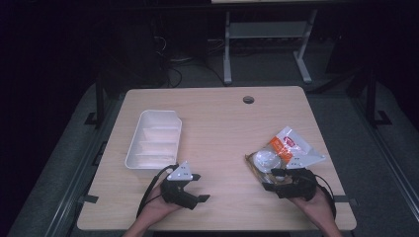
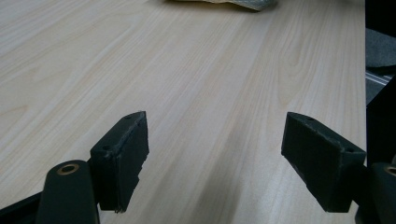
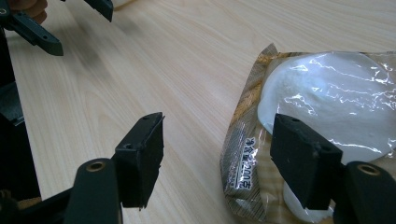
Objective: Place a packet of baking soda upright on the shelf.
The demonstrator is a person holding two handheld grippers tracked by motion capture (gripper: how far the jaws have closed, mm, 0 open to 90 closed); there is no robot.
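White tray [image 1: 153, 139] with three compartments, nothing visible in them, at the table's [image 1: 217, 118] left; clear packet [image 1: 282, 153] holding a round white bun lies at the right, near your edge, with an orange label at its far end; your right gripper [image 3: 217, 156] sits low at the packet's near edge, jaws spread, one over bare wood and one over the wrapper, clasping nothing; your left gripper [image 1: 197, 186], held by your hand near the front edge just below the tray, points toward the packet, jaws likewise apart over bare wood.
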